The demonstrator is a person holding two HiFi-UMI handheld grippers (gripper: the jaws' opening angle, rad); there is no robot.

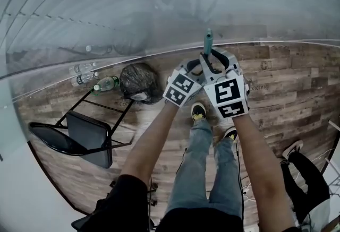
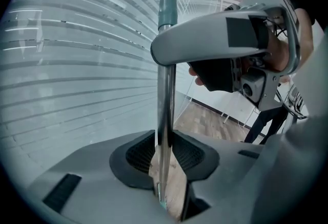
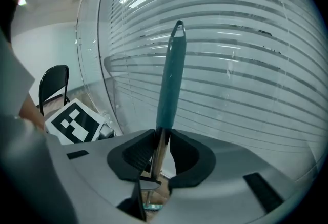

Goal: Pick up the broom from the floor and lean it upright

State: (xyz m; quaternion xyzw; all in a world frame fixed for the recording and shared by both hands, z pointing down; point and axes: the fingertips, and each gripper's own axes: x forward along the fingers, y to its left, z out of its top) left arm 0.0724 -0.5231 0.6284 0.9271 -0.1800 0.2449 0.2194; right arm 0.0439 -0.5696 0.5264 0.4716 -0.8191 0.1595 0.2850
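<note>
The broom stands upright in front of the frosted glass wall; only its teal grip (image 1: 208,41) and metal pole show, and the head is hidden below my hands. My left gripper (image 1: 197,70) is shut on the bare metal pole (image 2: 165,105), which runs up between its pads (image 2: 141,154). My right gripper (image 1: 211,60) sits just above it, shut on the pole right under the teal grip (image 3: 171,79). In the left gripper view the right gripper's fingers (image 2: 205,41) cross the pole higher up. The left gripper's marker cube (image 3: 74,121) shows beside the right one.
A black folding chair (image 1: 79,135) stands at the left on the wood floor. A black bin bag (image 1: 139,83) and several plastic bottles (image 1: 93,79) lie by the glass wall (image 1: 159,8). Another person's legs (image 1: 305,178) are at the right. My own feet (image 1: 198,112) are below the grippers.
</note>
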